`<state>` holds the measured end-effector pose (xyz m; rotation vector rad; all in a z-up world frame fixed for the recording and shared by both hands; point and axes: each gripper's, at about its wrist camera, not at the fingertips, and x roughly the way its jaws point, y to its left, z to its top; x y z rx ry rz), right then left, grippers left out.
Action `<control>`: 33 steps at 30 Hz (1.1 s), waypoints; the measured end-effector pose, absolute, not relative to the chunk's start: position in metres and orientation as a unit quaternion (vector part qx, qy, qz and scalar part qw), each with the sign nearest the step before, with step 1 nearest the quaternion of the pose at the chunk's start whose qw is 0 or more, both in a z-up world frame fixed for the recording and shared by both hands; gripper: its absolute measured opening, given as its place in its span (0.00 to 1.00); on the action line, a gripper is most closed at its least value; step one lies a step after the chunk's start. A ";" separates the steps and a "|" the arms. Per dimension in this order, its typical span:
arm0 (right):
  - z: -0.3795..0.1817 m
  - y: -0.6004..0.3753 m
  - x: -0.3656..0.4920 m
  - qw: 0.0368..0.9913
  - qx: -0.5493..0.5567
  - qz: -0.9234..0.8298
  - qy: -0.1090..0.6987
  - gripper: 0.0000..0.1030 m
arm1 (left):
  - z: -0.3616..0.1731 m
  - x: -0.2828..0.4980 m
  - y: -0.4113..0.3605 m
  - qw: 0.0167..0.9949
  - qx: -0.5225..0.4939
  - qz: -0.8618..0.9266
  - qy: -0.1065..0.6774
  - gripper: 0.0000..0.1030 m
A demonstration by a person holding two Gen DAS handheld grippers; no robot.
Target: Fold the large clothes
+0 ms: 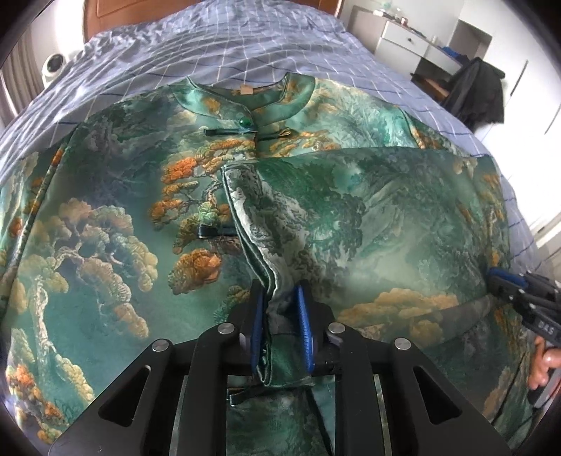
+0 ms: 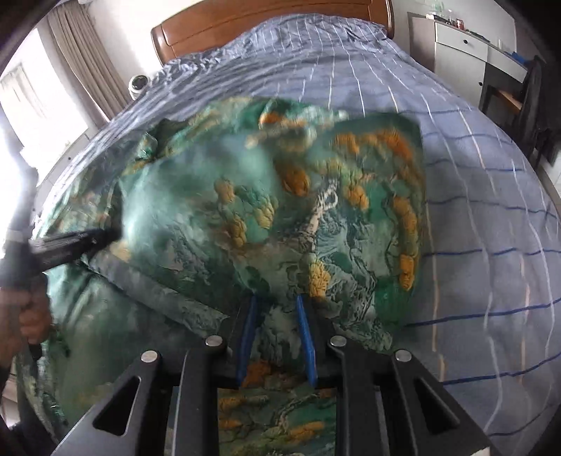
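Garment (image 2: 245, 210) motion-blurred in rt view; lower hem cut off by frame edge.

Right of the robe (image 2: 266, 217) you had bare quilt (image 2: 491, 217) to pass over; the headboard (image 2: 266, 24) and desk (image 2: 466, 45) closed the far side.

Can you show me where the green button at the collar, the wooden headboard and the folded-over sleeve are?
green button (image 1: 244, 122): left wrist view, on its round face.
wooden headboard (image 2: 245, 24): right wrist view, on its front panel.
folded-over sleeve (image 1: 350, 210): left wrist view, on its flat middle.
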<state>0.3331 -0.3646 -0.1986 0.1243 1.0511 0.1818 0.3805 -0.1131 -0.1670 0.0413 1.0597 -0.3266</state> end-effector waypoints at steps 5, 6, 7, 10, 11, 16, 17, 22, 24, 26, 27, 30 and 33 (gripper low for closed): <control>-0.196 -0.361 0.336 0.863 0.067 0.059 0.497 0.25 | -0.150 0.363 -0.106 0.860 0.028 -0.148 0.488 0.41; -0.191 -0.360 0.331 0.868 0.064 0.051 0.490 0.25 | -0.146 0.355 -0.102 0.862 0.030 -0.148 0.484 0.53; -0.185 -0.357 0.324 0.871 0.060 0.047 0.485 0.32 | -0.140 0.344 -0.096 0.864 0.032 -0.150 0.479 0.64; -0.167 -0.351 0.300 0.878 0.053 0.046 0.474 0.63 | -0.133 0.310 -0.082 0.870 0.052 -0.156 0.465 0.73; -0.158 -0.346 0.284 0.883 0.053 0.049 0.464 0.65 | -0.132 0.296 -0.076 0.871 0.066 -0.153 0.462 0.74; -0.137 -0.331 0.226 0.896 0.065 0.059 0.436 0.65 | -0.132 0.235 -0.034 0.875 0.102 -0.133 0.454 0.80; -0.134 -0.325 0.211 0.898 0.070 0.060 0.431 0.65 | -0.132 0.229 -0.026 0.876 0.103 -0.129 0.454 0.80; -0.132 -0.296 0.168 0.897 0.088 0.072 0.427 0.65 | -0.128 0.215 0.049 0.883 0.079 -0.081 0.456 0.88; -0.130 -0.286 0.155 0.897 0.088 0.080 0.426 0.65 | -0.128 0.219 0.097 0.886 0.041 -0.047 0.459 0.89; -0.125 -0.273 0.141 0.898 0.076 0.088 0.423 0.65 | -0.128 0.226 0.144 0.885 -0.017 -0.015 0.465 0.89; -0.124 -0.269 0.139 0.899 0.071 0.091 0.423 0.65 | -0.128 0.230 0.174 0.884 -0.059 0.003 0.464 0.89; -0.117 -0.253 0.131 0.903 0.044 0.098 0.416 0.65 | -0.131 0.238 0.254 0.873 -0.190 0.055 0.445 0.89; -0.111 -0.240 0.130 0.905 0.027 0.104 0.411 0.65 | -0.143 0.238 0.324 0.846 -0.321 0.101 0.413 0.91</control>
